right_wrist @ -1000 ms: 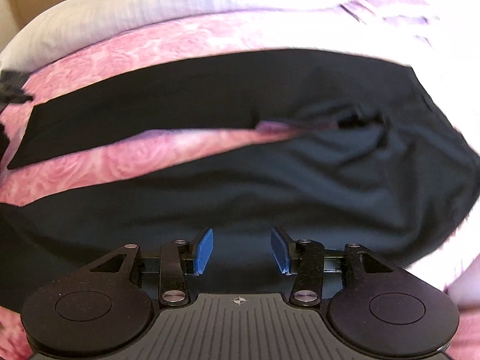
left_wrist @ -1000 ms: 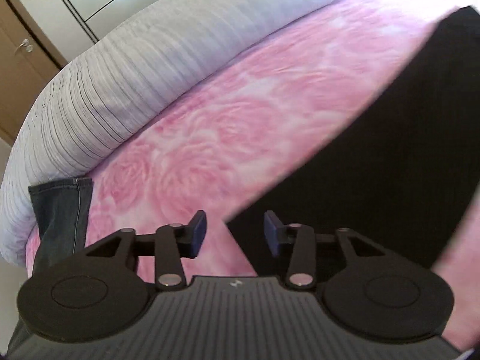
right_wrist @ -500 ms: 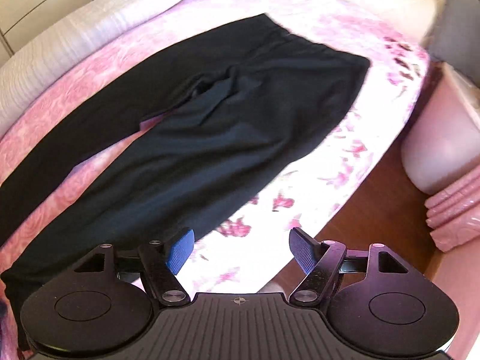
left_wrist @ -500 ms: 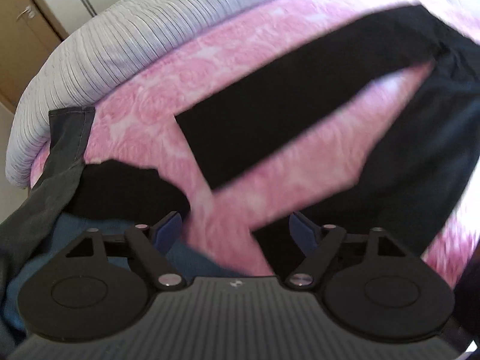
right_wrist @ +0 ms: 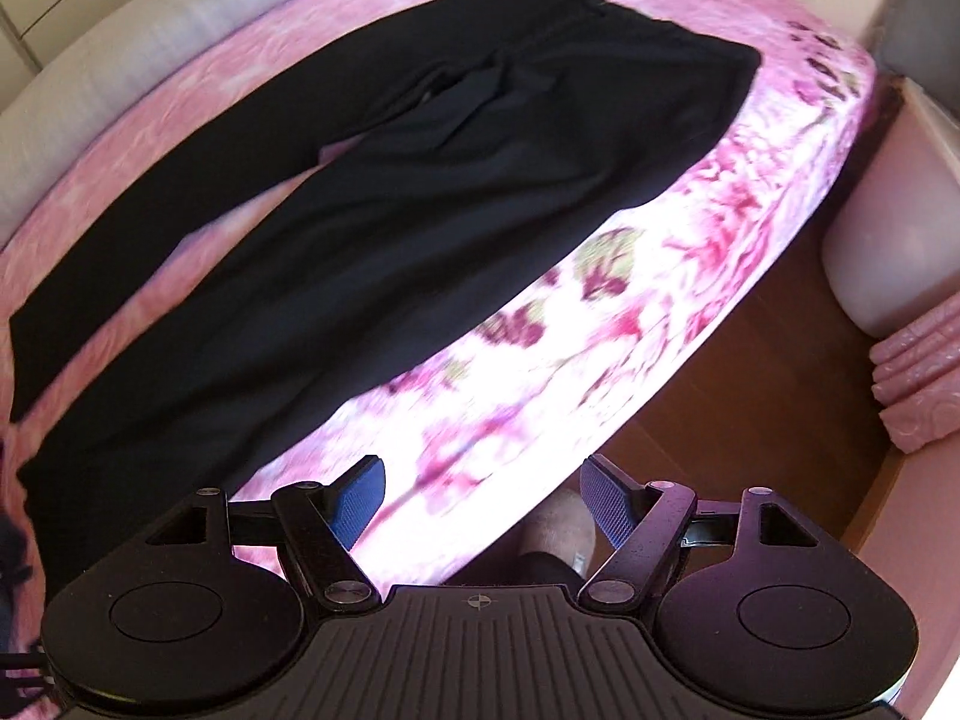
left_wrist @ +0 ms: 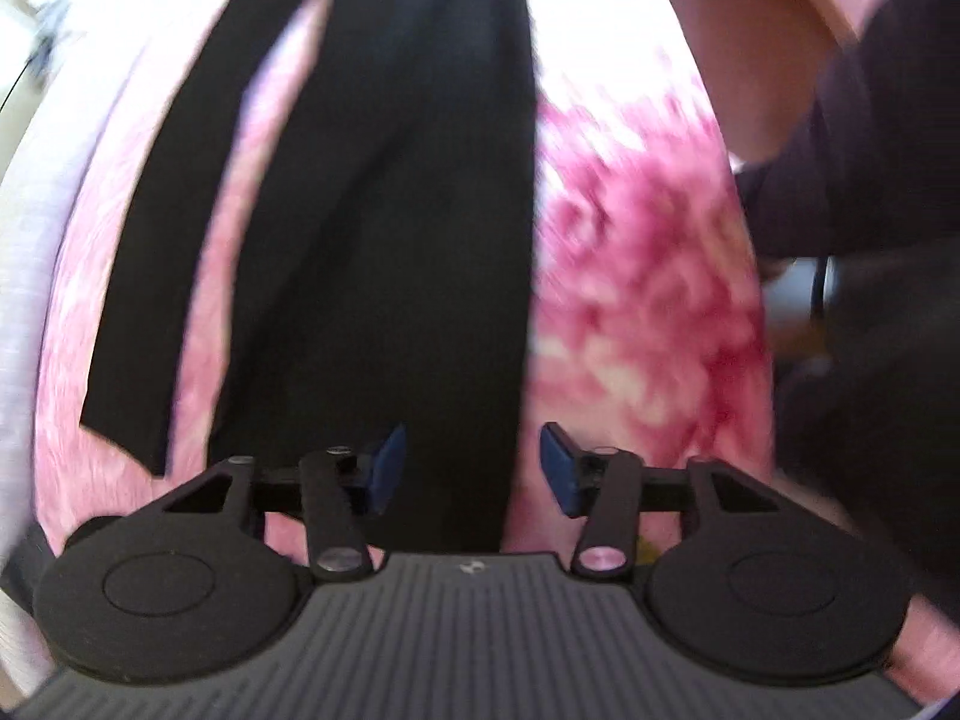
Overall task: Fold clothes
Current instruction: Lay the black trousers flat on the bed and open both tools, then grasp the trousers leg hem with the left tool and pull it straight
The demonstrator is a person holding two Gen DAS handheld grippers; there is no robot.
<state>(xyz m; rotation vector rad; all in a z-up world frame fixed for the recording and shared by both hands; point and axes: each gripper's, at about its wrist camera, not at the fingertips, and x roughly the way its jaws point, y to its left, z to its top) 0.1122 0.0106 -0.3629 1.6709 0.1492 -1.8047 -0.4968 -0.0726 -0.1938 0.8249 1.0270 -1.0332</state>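
Note:
A pair of black trousers (right_wrist: 420, 210) lies spread flat on the pink floral bedspread (right_wrist: 540, 360), legs apart, waistband at the upper right. In the left wrist view the trousers (left_wrist: 384, 240) run away from me lengthwise. My left gripper (left_wrist: 471, 468) is open and empty, just above the near trouser leg's hem and its right edge. My right gripper (right_wrist: 480, 501) is open and empty, hanging off the bed's front edge, apart from the trousers.
A white striped duvet (right_wrist: 120, 48) lies along the bed's far side. A wooden floor (right_wrist: 750, 420) and a pink padded seat (right_wrist: 900, 252) are to the right of the bed. The person's dark-clothed body (left_wrist: 870, 240) is at the right of the left wrist view.
Both grippers pulled back from the trousers. The left gripper swung round to the leg ends and looks along the trousers. The right gripper opened wider and backed past the bed edge.

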